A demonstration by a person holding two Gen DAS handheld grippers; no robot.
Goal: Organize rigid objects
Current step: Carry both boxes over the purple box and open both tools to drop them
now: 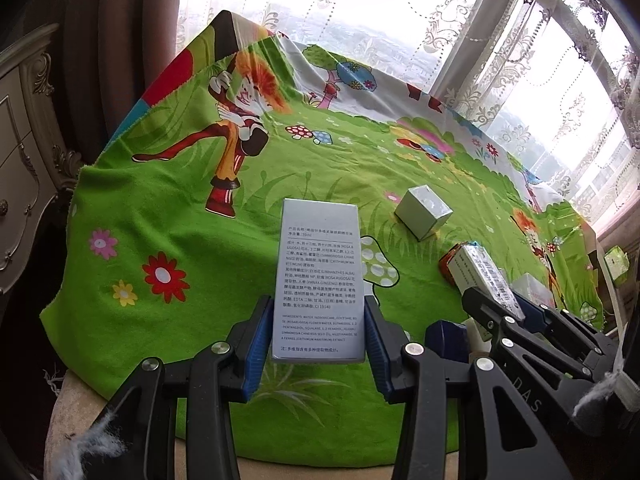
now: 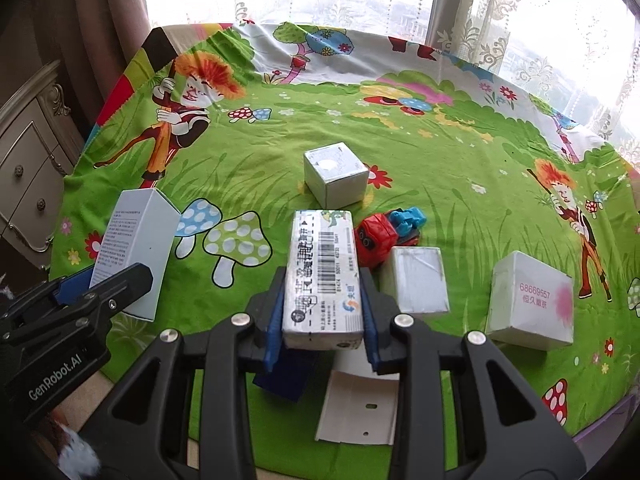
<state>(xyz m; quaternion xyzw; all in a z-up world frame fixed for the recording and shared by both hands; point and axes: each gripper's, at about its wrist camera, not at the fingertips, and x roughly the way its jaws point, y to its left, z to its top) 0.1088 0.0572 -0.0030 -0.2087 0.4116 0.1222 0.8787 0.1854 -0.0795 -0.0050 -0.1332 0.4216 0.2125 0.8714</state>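
My left gripper (image 1: pixel 318 344) is shut on a tall pale-blue carton (image 1: pixel 319 276) with printed text, held above the green cartoon cloth. The same carton shows at the left of the right wrist view (image 2: pixel 136 248). My right gripper (image 2: pixel 322 332) is shut on a white barcode box (image 2: pixel 324 276), also seen at the right of the left wrist view (image 1: pixel 486 280). A silver cube box (image 2: pixel 336 178) stands on the cloth beyond it. A red and blue toy car (image 2: pixel 388 234), a white box (image 2: pixel 416 280) and a white box with pink print (image 2: pixel 530 302) lie to the right.
A dark blue block (image 2: pixel 286 380) and a flat white plastic piece (image 2: pixel 360 408) lie under my right gripper. The cloth (image 2: pixel 440 152) covers a round table. A cream dresser (image 1: pixel 24 152) stands at the left. Lace curtains and a window are behind.
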